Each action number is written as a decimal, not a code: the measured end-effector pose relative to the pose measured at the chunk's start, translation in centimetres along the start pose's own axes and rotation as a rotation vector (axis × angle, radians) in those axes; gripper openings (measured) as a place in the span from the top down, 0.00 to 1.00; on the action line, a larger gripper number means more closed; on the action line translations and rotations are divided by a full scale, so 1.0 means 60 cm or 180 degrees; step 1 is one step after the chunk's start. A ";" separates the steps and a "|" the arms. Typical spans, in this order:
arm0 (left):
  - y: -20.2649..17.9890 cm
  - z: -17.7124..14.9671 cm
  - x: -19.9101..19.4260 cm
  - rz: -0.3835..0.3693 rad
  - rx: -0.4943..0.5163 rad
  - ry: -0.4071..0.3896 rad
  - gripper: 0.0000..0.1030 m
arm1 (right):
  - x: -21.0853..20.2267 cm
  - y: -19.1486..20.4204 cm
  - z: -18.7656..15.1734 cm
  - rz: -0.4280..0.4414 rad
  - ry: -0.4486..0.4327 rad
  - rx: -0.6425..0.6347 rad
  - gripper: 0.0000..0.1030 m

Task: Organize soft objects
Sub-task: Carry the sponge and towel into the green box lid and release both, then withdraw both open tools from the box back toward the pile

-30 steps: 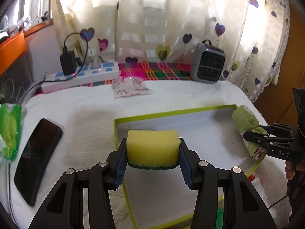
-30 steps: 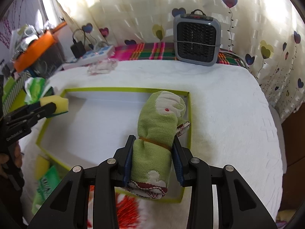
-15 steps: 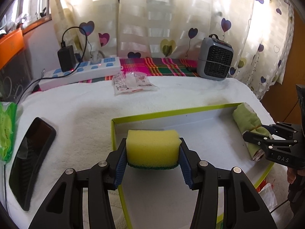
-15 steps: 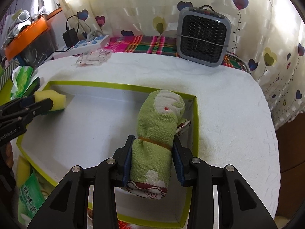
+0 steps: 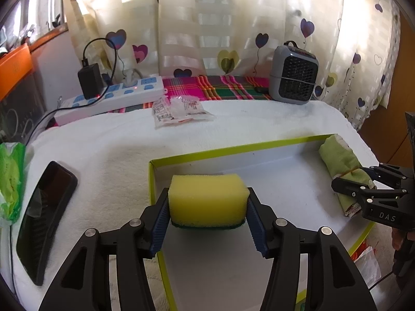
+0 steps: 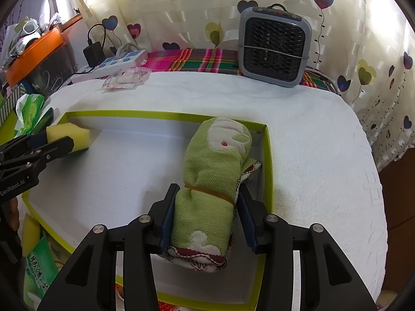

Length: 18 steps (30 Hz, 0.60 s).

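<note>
Left gripper (image 5: 207,223): fingers opening, yellow sponge (image 5: 206,203) between the pads. Both blue pads touch the sponge ends, so it is pinched but the grip is loosening. The sponge has a green scrub layer underneath. It sits at the near-left corner of the box (image 5: 233,150), resting on or just over the white floor, I can't tell which.

Right gripper (image 6: 205,223): fingers opening too, rolled green towel (image 6: 212,181) between them. The left pad is against the roll; the right pad looks just about off it, contact unclear. An orange rubber band circles the roll just beyond the fingertips. The towel lies lengthwise along the box's right wall, its far end almost at the far-right corner and its near end with red-trimmed edge sticking back past the pads.

The box is a shallow white tray with a lime-green rim, on a white towel-covered bench (image 6: 324,155). Sponge and towel are well apart, at opposite ends of the box.

Off the box: black phone (image 5: 46,215) at near left, green tissue pack (image 5: 10,178) left of it, power strip (image 5: 111,98) at far left, clear sachet (image 5: 179,108) mid-far, grey fan heater (image 6: 275,46) at far right.
</note>
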State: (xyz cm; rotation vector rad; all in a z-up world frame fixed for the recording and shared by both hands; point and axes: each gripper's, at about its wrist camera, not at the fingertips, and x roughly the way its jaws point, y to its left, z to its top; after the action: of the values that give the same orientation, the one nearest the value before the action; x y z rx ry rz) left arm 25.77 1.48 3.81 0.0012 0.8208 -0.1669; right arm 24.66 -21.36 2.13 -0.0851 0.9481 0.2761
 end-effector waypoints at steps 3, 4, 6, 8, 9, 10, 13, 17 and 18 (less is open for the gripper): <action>0.000 0.000 -0.002 0.0017 -0.0018 0.0001 0.45 | -0.001 0.001 -0.001 -0.0005 -0.0015 -0.0006 0.51; 0.002 0.000 -0.003 0.0015 -0.0031 -0.0002 0.45 | -0.001 0.002 -0.001 -0.0012 -0.0021 -0.0012 0.49; 0.004 -0.001 -0.005 0.0018 -0.0059 -0.0007 0.44 | -0.001 0.002 -0.001 0.0012 -0.0033 -0.0001 0.47; 0.006 -0.002 -0.007 -0.0020 -0.0090 -0.0011 0.43 | -0.002 0.002 -0.002 0.0040 -0.0046 0.0021 0.44; 0.007 -0.002 -0.009 -0.0034 -0.0111 -0.0022 0.42 | -0.002 0.002 -0.002 0.0053 -0.0053 0.0027 0.43; 0.008 -0.002 -0.011 -0.0054 -0.0124 -0.0039 0.40 | -0.002 0.003 -0.002 0.0062 -0.0063 0.0033 0.42; 0.006 -0.002 -0.012 -0.0056 -0.0111 -0.0054 0.38 | -0.004 0.004 -0.003 0.0081 -0.0089 0.0040 0.38; 0.006 -0.002 -0.016 -0.0041 -0.0122 -0.0076 0.38 | -0.010 0.005 -0.003 0.0101 -0.0145 0.0049 0.34; 0.006 -0.001 -0.019 -0.0026 -0.0116 -0.0090 0.38 | -0.013 0.004 -0.003 0.0099 -0.0167 0.0051 0.34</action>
State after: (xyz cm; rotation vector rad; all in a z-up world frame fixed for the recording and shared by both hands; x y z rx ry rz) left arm 25.01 2.01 4.56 -0.0386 0.7957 -0.1592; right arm 24.02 -21.29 2.66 -0.0484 0.9001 0.2981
